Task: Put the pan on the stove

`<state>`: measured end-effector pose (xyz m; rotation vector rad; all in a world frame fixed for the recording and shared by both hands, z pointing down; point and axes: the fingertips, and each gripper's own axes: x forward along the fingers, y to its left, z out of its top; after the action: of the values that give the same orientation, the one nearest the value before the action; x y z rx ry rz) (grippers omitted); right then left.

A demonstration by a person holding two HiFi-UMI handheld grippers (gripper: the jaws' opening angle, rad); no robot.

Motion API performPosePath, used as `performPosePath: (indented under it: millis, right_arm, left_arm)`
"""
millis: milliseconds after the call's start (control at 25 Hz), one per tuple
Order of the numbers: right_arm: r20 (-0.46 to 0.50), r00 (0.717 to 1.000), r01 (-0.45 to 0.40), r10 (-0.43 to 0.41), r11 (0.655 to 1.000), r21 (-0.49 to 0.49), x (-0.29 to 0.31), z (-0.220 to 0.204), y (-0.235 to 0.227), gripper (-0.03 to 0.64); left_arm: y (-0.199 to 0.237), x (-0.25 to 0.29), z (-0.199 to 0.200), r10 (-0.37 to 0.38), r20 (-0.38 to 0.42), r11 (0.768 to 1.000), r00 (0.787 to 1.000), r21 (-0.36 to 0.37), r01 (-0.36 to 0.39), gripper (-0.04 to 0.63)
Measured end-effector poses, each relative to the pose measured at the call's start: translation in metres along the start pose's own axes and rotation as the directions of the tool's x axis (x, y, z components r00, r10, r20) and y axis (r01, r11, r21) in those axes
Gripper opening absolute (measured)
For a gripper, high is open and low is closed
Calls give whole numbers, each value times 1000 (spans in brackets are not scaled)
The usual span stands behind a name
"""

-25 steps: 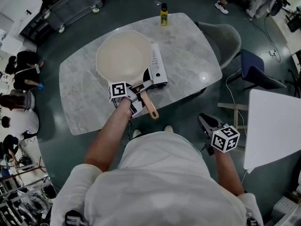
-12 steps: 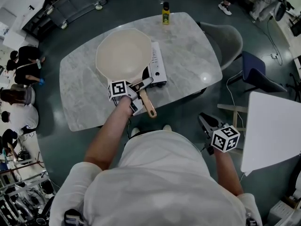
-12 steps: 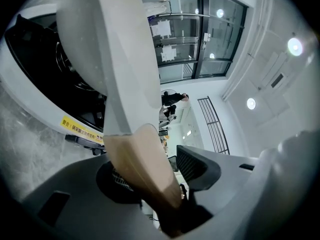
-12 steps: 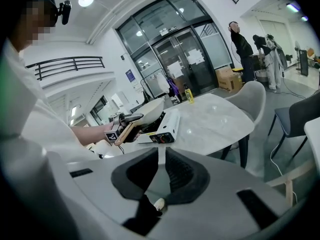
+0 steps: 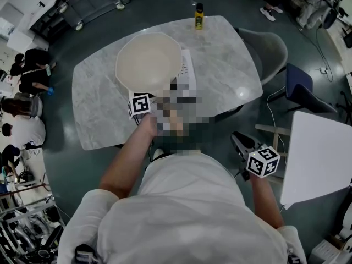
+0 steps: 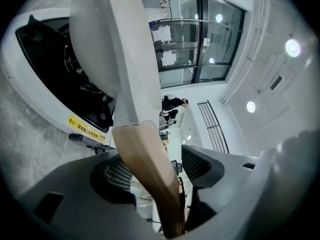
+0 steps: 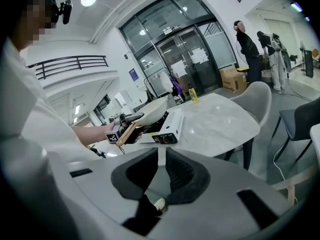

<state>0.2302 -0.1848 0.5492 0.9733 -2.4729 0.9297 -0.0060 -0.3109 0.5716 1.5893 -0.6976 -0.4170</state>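
The cream pan sits on the white portable stove at the middle of the marble table. In the left gripper view its pale underside rests over the black burner. The brown handle runs back between the jaws of my left gripper. Those jaws have just been opening and now stand wide, with a gap on the handle's right side. In the head view only that gripper's marker cube shows; a mosaic patch hides its jaws. My right gripper hangs off the table's near edge, shut and empty.
A yellow bottle stands at the table's far edge. A grey chair and a blue chair are at the right, with a white table nearer. People are at the far left.
The pan stays on the stove and both hands keep their places. A mosaic patch now covers the left gripper's jaws and the handle in the head view.
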Motion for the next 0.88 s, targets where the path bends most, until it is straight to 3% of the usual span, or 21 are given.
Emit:
performPosePath:
  millis: [440,600,720,880]
  right_arm:
    - [-16,999,-30,29,999,-36,19,8,14,60]
    - [-12,997,-76,76,997,-22,32,18,33,61]
    - [-2,995,-95,95,995,-38,43,28,49,61]
    - [0,994,-113,113,990,-83,57,42,71,60]
  left_arm:
    - [-1,-34,-1,-3,46,1000,999,4,3,291]
    - [3,-62,-5,16,59,1000,998,-3,-16,293]
    - [0,-84,-9,-25,67,1000,997,0,25,293]
    - [-7,-119,-16,-23,68,999,997,42,20,291]
